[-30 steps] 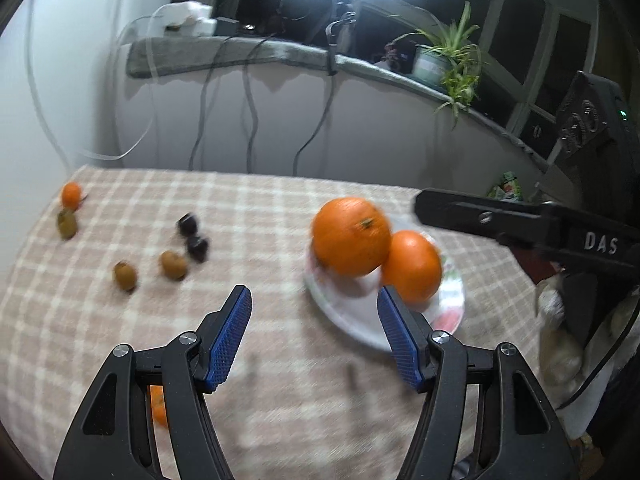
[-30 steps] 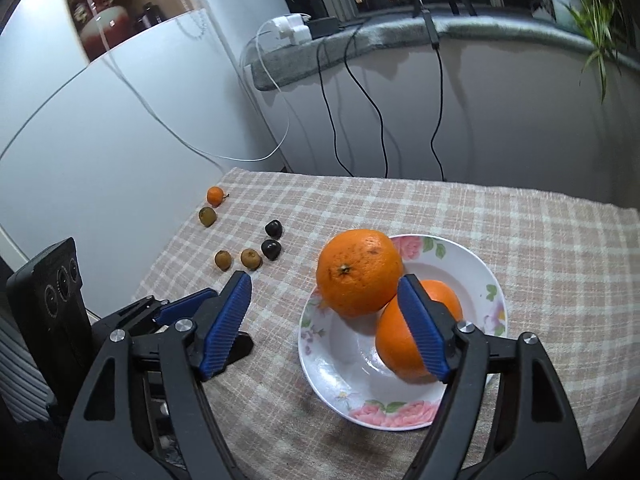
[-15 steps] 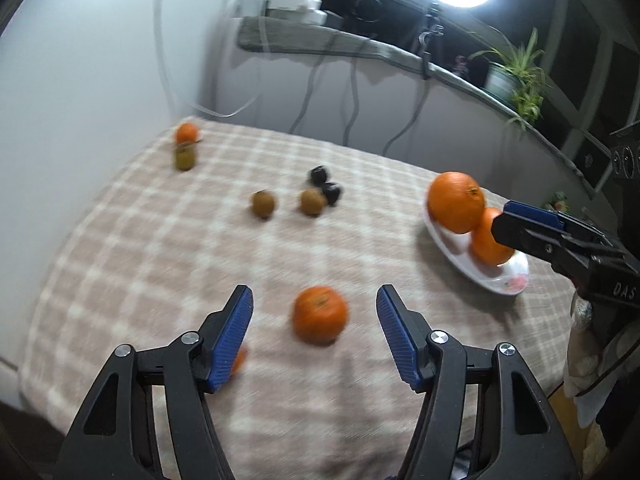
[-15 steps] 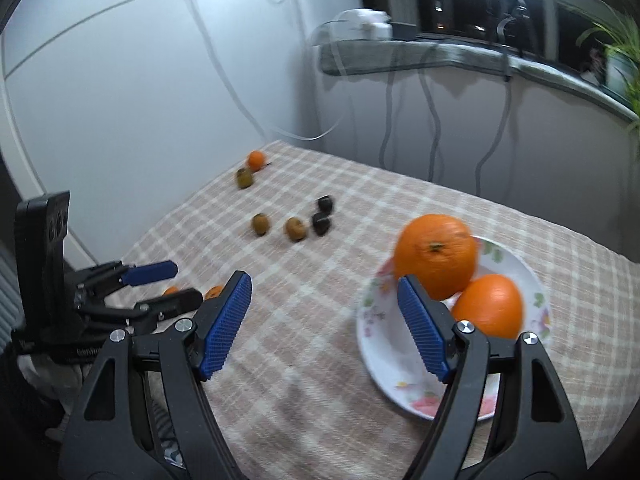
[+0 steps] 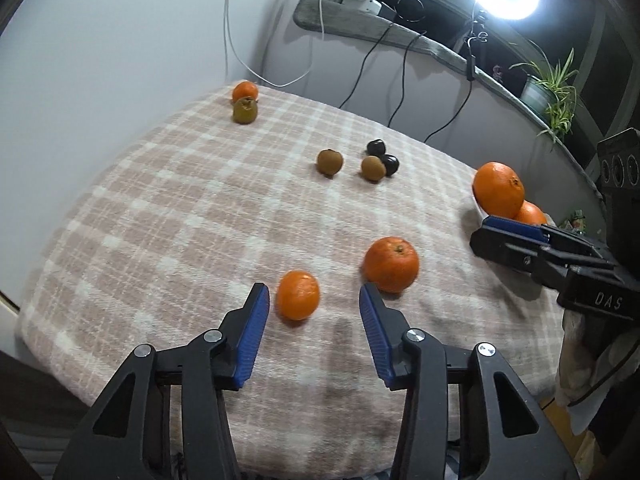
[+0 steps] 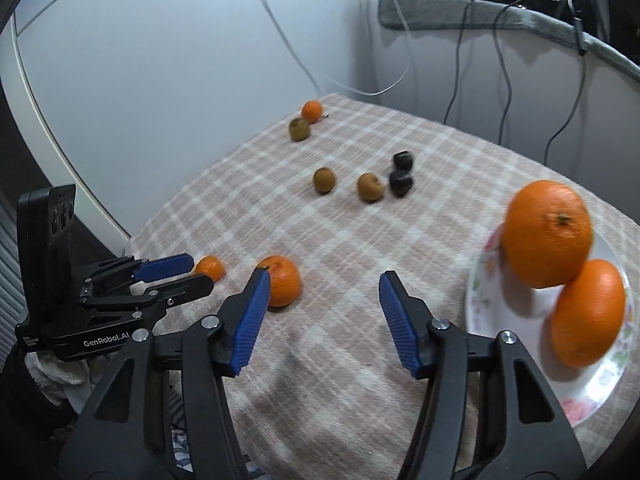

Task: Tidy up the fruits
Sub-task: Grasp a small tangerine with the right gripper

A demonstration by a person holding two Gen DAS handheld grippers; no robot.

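While both grippers' jaws narrow — empty — right gripper (image 5: 516,240) half-hides plate (image 5: 479,210).

A checked tablecloth (image 5: 168,216) carries loose oranges (image 5: 391,264), small brown fruits (image 5: 329,161) and a plate (image 6: 520,320)

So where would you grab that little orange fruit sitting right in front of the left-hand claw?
Across its widest middle. The small mandarin is round and sits free on the checked cloth, so the left gripper, open and already straddling it from the near side, can come straight forward and down, pads on opposite sides.
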